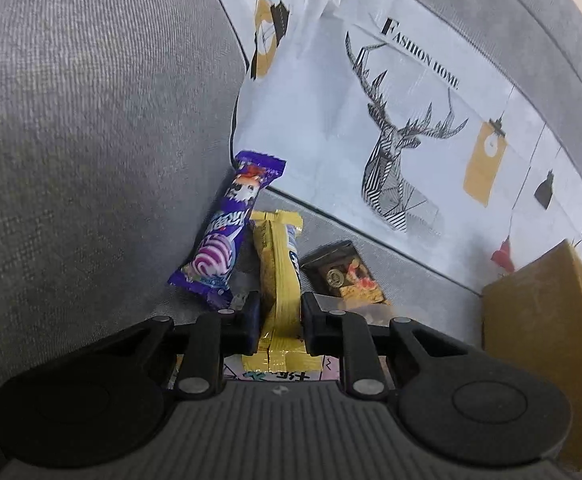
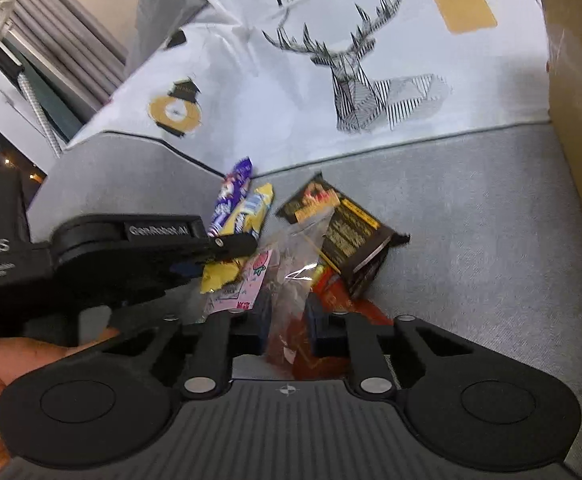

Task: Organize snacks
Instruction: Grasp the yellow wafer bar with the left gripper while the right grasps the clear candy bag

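Observation:
Several snack packets lie heaped on a grey sofa seat [image 2: 471,220]. My left gripper [image 1: 281,312] is shut on a long yellow snack bar [image 1: 279,264], which runs forward between the pads. Beside it, a purple candy packet [image 1: 227,232] leans on the sofa arm. A black and gold packet [image 1: 343,276] lies to the right. In the right wrist view my right gripper [image 2: 289,320] is shut on a clear plastic bag [image 2: 291,272] with reddish contents. Around it lie a pink strawberry packet [image 2: 251,280], a red packet [image 2: 331,292] and the black and gold packet [image 2: 343,228]. The left gripper [image 2: 231,250] reaches in from the left over the yellow bar [image 2: 251,208].
A white cushion with a deer print [image 1: 391,140] stands against the sofa back behind the snacks. A brown cardboard box [image 1: 539,320] sits on the seat at the right [image 2: 579,80]. The grey sofa arm [image 1: 91,140] rises at the left. A person's hand [image 2: 11,364] holds the left gripper.

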Action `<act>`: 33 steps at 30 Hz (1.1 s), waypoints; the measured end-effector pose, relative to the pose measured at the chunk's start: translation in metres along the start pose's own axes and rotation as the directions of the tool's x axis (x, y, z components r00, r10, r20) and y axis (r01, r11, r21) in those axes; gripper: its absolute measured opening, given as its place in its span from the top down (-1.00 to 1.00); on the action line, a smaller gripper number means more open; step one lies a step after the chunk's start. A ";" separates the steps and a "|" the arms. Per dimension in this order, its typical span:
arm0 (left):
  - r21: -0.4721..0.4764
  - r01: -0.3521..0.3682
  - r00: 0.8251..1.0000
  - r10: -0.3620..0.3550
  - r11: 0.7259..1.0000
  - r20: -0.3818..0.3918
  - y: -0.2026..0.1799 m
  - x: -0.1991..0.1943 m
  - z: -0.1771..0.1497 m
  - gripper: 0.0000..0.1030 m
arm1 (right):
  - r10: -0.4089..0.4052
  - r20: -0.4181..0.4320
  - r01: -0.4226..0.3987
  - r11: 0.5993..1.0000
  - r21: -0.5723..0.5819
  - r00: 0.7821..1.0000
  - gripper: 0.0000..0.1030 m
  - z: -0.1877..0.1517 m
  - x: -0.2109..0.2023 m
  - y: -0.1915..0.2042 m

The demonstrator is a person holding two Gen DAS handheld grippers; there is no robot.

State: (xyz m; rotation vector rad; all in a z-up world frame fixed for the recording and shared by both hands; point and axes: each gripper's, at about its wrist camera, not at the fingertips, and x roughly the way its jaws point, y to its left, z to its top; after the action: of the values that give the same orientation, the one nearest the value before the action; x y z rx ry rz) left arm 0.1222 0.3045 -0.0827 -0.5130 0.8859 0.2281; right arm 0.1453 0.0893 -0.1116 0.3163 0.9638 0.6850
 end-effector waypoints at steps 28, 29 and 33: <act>0.064 0.018 0.999 -0.021 0.998 0.041 -0.055 -0.067 -0.002 0.60 | -0.132 0.201 0.195 0.920 -0.339 0.971 0.96 0.004 -0.121 0.031; 0.070 0.019 0.999 -0.022 0.997 0.044 -0.058 -0.067 -0.003 0.60 | -0.136 0.204 0.201 0.917 -0.344 0.969 0.96 0.002 -0.121 0.032; 0.079 0.008 0.999 -0.011 0.997 0.042 -0.060 -0.066 -0.006 0.60 | -0.178 0.205 0.245 0.896 -0.370 0.962 0.82 -0.002 -0.116 0.033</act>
State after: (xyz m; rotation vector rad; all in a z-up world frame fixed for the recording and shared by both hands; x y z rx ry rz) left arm 0.1010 0.2510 -0.0135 -0.4375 0.8480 0.1937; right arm 0.0862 0.0367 -0.0203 -0.0878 0.6685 0.6233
